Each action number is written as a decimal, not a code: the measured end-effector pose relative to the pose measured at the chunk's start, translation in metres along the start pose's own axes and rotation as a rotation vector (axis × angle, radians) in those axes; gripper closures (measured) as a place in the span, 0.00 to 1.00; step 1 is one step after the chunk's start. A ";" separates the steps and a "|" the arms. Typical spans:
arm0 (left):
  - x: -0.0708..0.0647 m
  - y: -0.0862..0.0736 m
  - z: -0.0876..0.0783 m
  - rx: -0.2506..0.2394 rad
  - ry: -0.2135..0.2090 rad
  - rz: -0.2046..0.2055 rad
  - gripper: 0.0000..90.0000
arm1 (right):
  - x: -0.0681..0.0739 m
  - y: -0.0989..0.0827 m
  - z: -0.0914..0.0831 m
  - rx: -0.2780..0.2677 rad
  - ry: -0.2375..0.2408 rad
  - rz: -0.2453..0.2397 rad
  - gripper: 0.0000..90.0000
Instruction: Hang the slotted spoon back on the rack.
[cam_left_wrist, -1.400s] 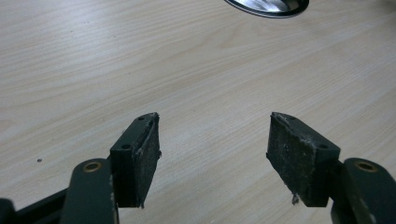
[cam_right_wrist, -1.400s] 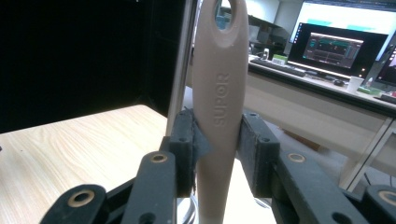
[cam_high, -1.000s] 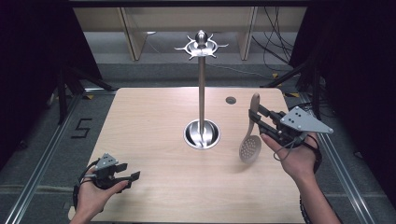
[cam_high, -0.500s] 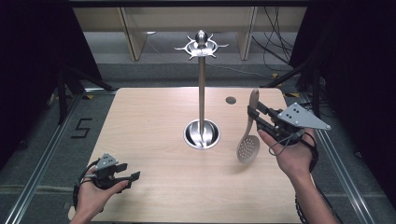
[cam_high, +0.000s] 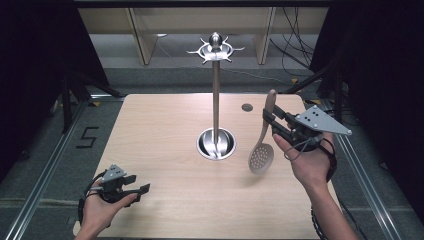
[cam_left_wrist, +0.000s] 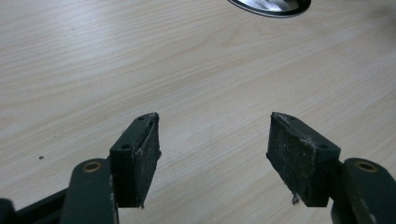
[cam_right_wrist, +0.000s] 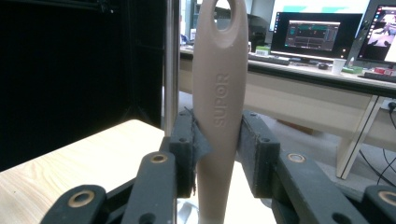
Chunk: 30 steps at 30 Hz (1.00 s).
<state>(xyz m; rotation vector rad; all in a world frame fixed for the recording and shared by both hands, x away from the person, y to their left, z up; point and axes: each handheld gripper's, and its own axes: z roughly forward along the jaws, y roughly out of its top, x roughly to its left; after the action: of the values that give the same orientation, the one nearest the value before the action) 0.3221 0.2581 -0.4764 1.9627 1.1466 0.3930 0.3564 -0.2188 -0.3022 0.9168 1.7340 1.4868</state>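
Both grippers are black, with brass-coloured rivets in their linked arms and worn, frayed pads on the jaws. The right gripper (cam_high: 274, 119) carries a grey three-cornered plate dotted with small holes; the left gripper (cam_high: 137, 184) has a smaller grey plate. A black cable loops around each wrist.

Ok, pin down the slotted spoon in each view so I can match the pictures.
High view: slotted spoon right of centre, handle up, clamped by the right gripper.
Left gripper view: not in it.
Right gripper view: its handle stands centre between the jaws.
Shared landmark: the steel stand, whose pole rises behind the handle and whose base sits at the left gripper view's top edge.
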 end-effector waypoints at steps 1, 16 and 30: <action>0.000 0.000 0.000 0.001 -0.001 0.000 0.37 | 0.000 0.001 0.001 -0.004 0.007 -0.005 0.77; 0.001 0.001 -0.002 0.014 0.000 0.020 0.37 | 0.006 0.011 0.012 -0.027 0.002 -0.009 0.77; 0.001 0.000 -0.002 0.008 0.003 0.021 0.37 | 0.010 0.016 0.021 -0.038 0.011 0.003 0.77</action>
<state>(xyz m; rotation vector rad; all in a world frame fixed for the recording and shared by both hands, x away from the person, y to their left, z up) 0.3220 0.2598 -0.4752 1.9833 1.1322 0.4029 0.3700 -0.1974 -0.2891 0.8932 1.7069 1.5240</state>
